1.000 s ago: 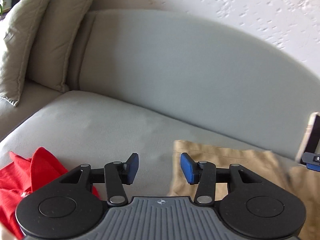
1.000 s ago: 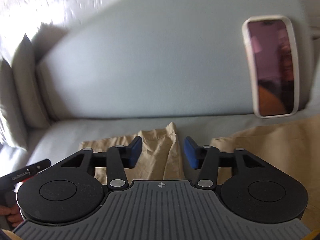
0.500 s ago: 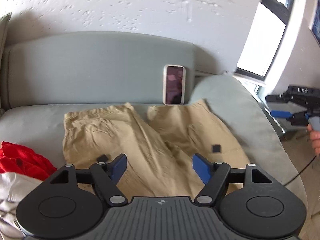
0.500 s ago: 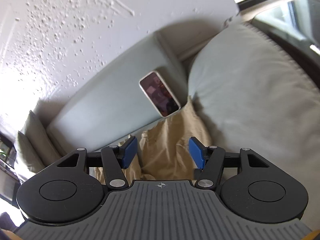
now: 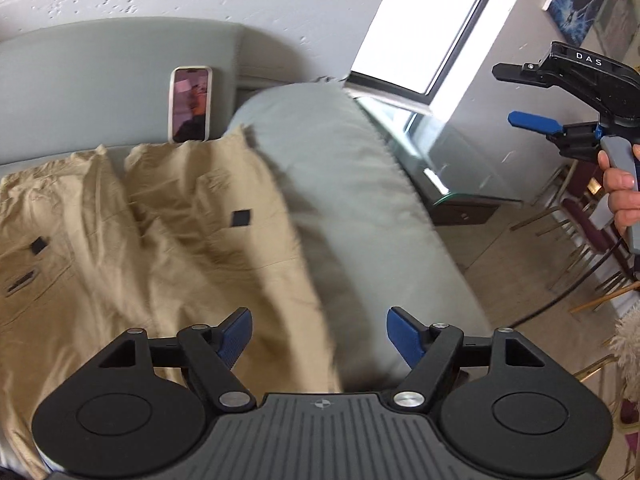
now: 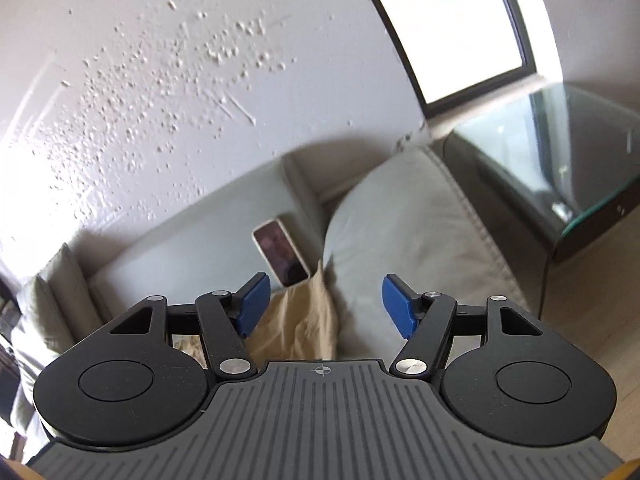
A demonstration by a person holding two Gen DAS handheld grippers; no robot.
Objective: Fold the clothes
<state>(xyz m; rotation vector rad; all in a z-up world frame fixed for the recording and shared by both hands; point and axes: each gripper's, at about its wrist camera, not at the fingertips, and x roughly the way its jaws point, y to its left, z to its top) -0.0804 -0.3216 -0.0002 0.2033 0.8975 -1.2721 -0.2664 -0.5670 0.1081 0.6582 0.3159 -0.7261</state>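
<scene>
Lying unfolded ahead of left gripper (image 5: pixel 319 334): crumpled tan cotton trousers (image 5: pixel 168 232). Both jaws spread, empty; right gripper (image 6: pixel 322 305) opening. Folding not begun.

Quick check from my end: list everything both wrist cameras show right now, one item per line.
khaki trousers: one, tan, spread flat on the sofa seat, legs toward the backrest
sofa: one, grey-green, under the trousers
sofa armrest: one, grey-green, right of the trousers
phone: one, pale case, leaning on the backrest above the trouser hems
throw pillows: two at least, beige, far end of the sofa
glass side table: one, dark frame, beyond the armrest
window: one, bright, in the white wall
wall picture: one, blue
left gripper: black with blue fingers, open, empty, over the trousers' edge
right gripper: same, jaws opening, empty
hand: one, holding the right gripper's handle
</scene>
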